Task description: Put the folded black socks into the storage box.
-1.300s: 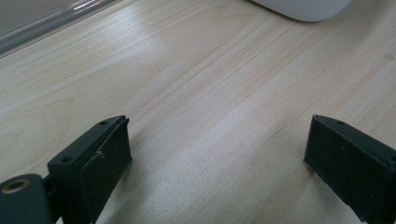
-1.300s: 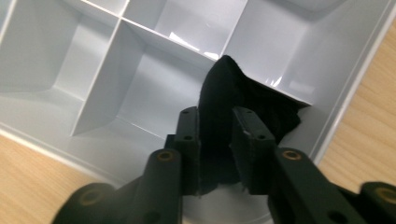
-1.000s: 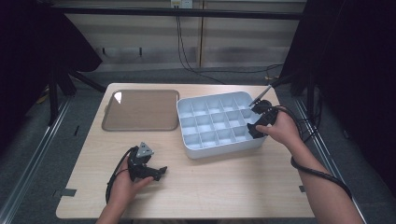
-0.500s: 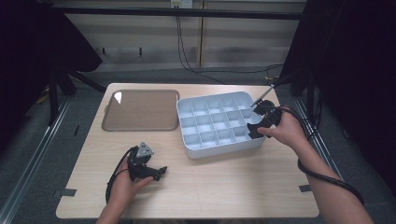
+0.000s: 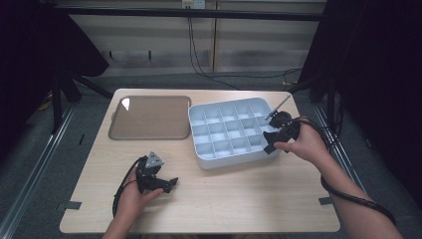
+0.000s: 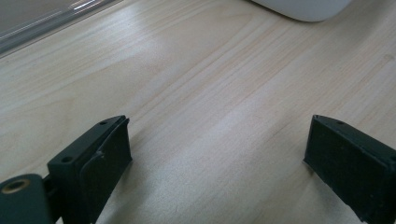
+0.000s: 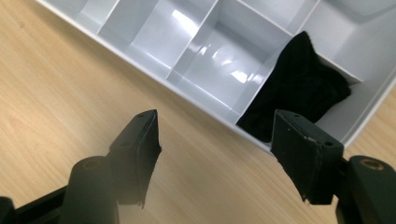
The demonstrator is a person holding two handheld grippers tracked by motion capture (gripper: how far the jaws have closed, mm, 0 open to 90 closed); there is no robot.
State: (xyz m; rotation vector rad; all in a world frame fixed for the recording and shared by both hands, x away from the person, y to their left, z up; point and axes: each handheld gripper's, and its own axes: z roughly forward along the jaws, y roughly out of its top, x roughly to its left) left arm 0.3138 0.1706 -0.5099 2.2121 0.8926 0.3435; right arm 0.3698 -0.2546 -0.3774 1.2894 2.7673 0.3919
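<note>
Right gripper (image 5: 272,133): you are holding it at the 3 o'clock edge of the divided white tray (image 5: 219,162); against the high view of a second ago, your hand is sitting a little farther out from the tray's wall.
Right jaws: they have just been opening and are now standing spread, with bare wood between them in the right gripper view (image 7: 212,149) and nothing pinched.
Black cloth (image 7: 299,88): it is lying bunched in a corner compartment of the tray (image 7: 196,100), spilling slightly over one divider, apart from both pads.
Meaning: you appear to be finishing a drop-off; the cloth looks placed, so I judge this step nearly done and the next move to be a withdrawal.
Left gripper (image 5: 171,182): you are resting it on the desk (image 5: 249,199) at about 7 o'clock from the tray.
Left jaws: they are standing wide apart in the left gripper view (image 6: 217,154), holding nothing.
Brown tray (image 5: 149,117): it is sitting at 9 o'clock from the white tray, just beside it.
Edges: the tray's rim and thin dividers are lying close ahead of your right jaws; the desk's 3 o'clock edge is near your right wrist.
Open room: bare desk is stretching toward 6 o'clock, between your two hands.
</note>
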